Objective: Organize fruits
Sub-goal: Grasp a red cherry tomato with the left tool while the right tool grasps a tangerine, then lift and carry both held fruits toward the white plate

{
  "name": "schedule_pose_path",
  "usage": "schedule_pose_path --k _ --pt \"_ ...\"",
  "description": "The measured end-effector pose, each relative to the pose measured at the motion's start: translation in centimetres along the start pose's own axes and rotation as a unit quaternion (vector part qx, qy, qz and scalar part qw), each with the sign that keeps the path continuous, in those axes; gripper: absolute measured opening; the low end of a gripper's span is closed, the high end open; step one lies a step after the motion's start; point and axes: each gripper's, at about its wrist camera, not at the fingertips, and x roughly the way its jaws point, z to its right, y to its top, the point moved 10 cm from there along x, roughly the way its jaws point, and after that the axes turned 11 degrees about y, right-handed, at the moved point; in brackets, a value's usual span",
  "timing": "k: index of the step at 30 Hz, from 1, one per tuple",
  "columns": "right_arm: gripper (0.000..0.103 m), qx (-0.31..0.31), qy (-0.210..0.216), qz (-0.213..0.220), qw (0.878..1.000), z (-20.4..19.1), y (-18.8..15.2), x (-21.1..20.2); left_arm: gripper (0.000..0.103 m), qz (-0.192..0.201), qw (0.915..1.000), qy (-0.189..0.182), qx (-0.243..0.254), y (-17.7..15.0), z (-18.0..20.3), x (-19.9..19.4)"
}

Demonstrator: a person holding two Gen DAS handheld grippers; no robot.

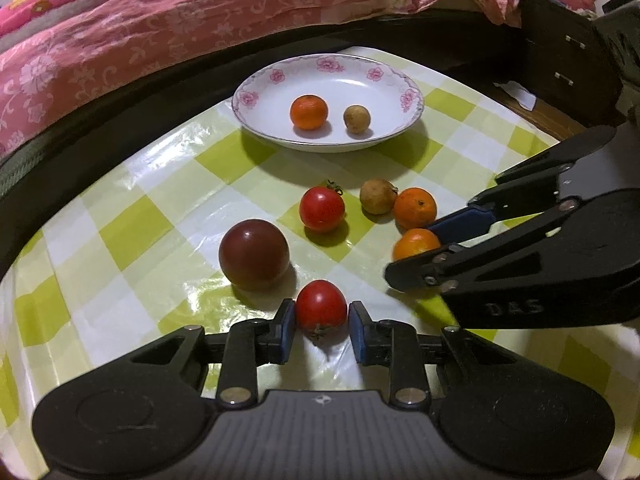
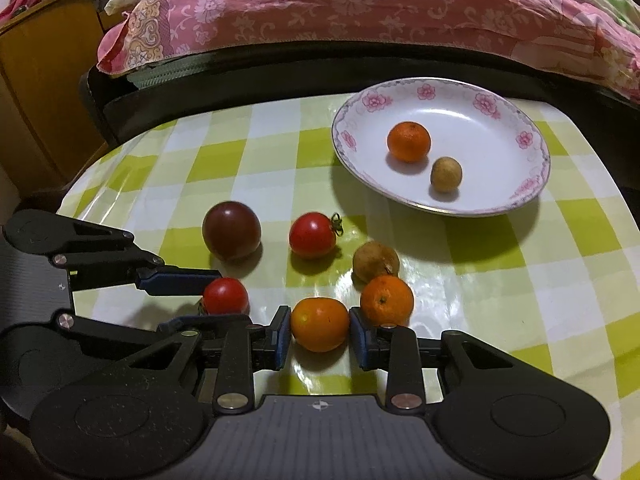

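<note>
Eight fruits in view: two on the plate (image 1: 256, 96), six on the green-and-white checked tablecloth (image 1: 132, 216). Plate is white with a pink flower rim, at the far side of the table near the bed with the pink floral cover (image 1: 120, 28). On the plate: one small orange (image 1: 309, 111) and, just beside it, a small tan-brown round fruit (image 1: 357, 119); the two are close but apart. On the cloth: a large dark red-brown tomato (image 1: 254, 254), a red tomato with a green stem (image 1: 321, 209), a wrinkled brown fruit (image 1: 377, 196) touching a second orange (image 1: 414, 208), plus the two fruits at the grippers. Left gripper (image 1: 321, 322): a red tomato (image 1: 321, 306) sits between its blue pads, stem end turned toward the camera; left pad appears to touch the skin, right pad shows a thin gap, so contact on both sides cannot be confirmed and I cannot tell if it is clamped. Tomato rests on the cloth. Right gripper (image 2: 319, 330): an orange-coloured fruit (image 2: 319, 329) lies between its blue pads, both pads at its sides and appearing to press on it; recorded as grasping this fruit. Fruit is low at the cloth, just beside the second orange. Grippers are side by side, left one reaching in beside the right.
</note>
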Motion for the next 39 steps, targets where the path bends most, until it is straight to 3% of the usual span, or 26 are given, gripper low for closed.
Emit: schedule_pose_path --k 11,39 --pt "0.028 0.01 -0.011 -0.009 1.0 0.7 -2.1 -1.7 0.036 0.003 0.9999 0.006 -0.009 0.5 0.0 0.5" --pt "0.027 0.008 -0.022 -0.005 1.0 0.7 -2.6 -2.0 0.036 0.0 0.9997 0.024 -0.006 0.3 0.4 0.2"
